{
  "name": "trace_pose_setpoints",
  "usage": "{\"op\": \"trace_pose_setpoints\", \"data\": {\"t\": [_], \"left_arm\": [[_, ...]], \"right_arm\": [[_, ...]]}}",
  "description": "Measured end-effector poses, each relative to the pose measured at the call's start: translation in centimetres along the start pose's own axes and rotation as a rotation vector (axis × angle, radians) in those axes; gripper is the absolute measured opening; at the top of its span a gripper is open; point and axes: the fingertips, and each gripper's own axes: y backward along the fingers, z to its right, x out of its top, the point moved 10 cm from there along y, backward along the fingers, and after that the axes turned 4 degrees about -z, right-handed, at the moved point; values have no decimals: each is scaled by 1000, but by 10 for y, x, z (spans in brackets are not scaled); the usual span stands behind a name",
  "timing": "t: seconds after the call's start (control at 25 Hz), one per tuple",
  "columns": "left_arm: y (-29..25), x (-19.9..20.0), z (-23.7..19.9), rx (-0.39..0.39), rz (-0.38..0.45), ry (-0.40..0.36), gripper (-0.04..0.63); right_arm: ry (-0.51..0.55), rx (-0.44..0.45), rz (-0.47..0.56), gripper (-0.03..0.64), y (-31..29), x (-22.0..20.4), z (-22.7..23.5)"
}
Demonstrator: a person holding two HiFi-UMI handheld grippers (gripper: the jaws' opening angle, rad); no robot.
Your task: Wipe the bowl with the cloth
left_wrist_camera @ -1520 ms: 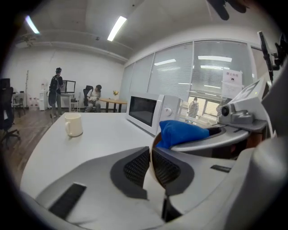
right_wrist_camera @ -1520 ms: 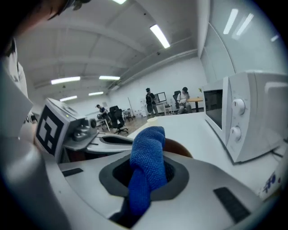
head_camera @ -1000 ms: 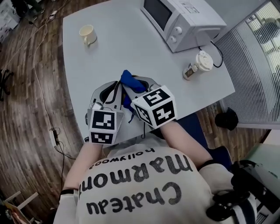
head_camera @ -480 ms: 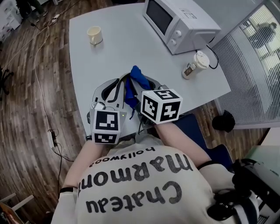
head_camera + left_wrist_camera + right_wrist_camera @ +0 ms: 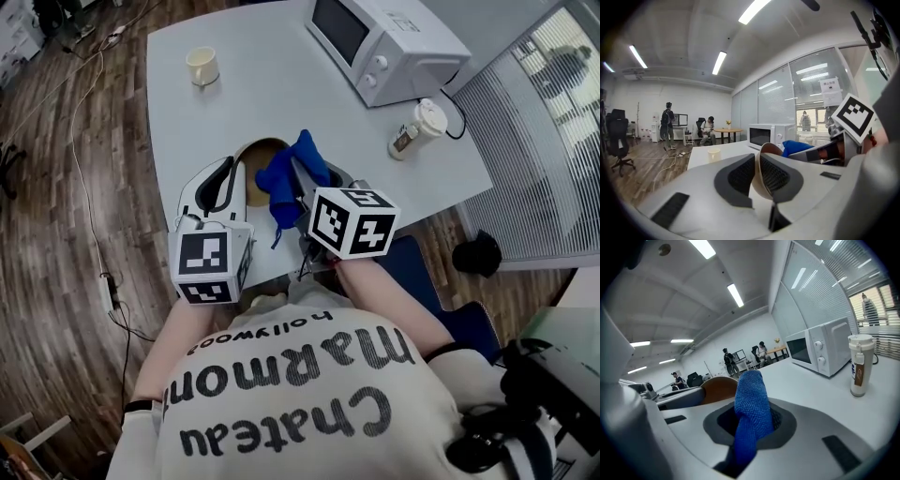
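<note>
- Grey-white laminate table (image 5: pixel 281 103) — the work surface, seen steeply from above in the head view; both tools were raised over its near edge.
- White microwave (image 5: pixel 384 47) stood at the far right of the table, well apart from the work and playing no part in it.
- Brown bowl (image 5: pixel 769 151) — the task's object — was held clear of the table, tipped up on edge with its hollow towards the cloth. No view showed whether its inside was soiled or already clean, so the wipe was judged to be at hand or between strokes, not finished.
- Blue cloth (image 5: pixel 751 399) stood up in a bunched fold just beside the bowl's rim; whether it touched the bowl could not be told. Bringing it against the inside and working it round was judged to be what was left.
- Lidded flask (image 5: pixel 419 127) and cream cup (image 5: pixel 202 67) stood apart on the table, both untouched.
- Left gripper (image 5: pixel 757 176): the jaws stood narrow and had just been opening a little, with the bowl's thin wall between them. The ribbed fingers (image 5: pixel 736 178) lay against it on either side.
- Right gripper (image 5: pixel 750 423): the jaws stood close together and the pads (image 5: pixel 779 423) pinched the cloth's lower part, its free end rising past the tips.
</note>
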Motion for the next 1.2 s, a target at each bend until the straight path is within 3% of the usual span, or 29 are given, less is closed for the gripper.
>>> {"op": "trace_pose_setpoints", "data": {"t": [0.32,0.52,0.6,0.76,0.92,1.08,1.2], "left_arm": [[9,7,-18,93,36,19,26],[14,9,-25,141,62,20,18],[14,10,-27,136,70,33,17],[16,20,-20,86,103,17,17],[17,31,-14,58,122,-33,18],[14,34,-16,13,107,-34,20],[13,40,-11,-46,111,-98,26]], "right_arm": [[121,95,86,48,16,17,-36],[224,95,153,48,23,29,-57],[273,147,160,48,21,31,-68],[283,291,79,49,6,30,-87],[252,285,-13,48,-7,32,-86],[178,304,-113,48,-19,35,-78],[208,295,-197,48,-24,34,-76]]}}
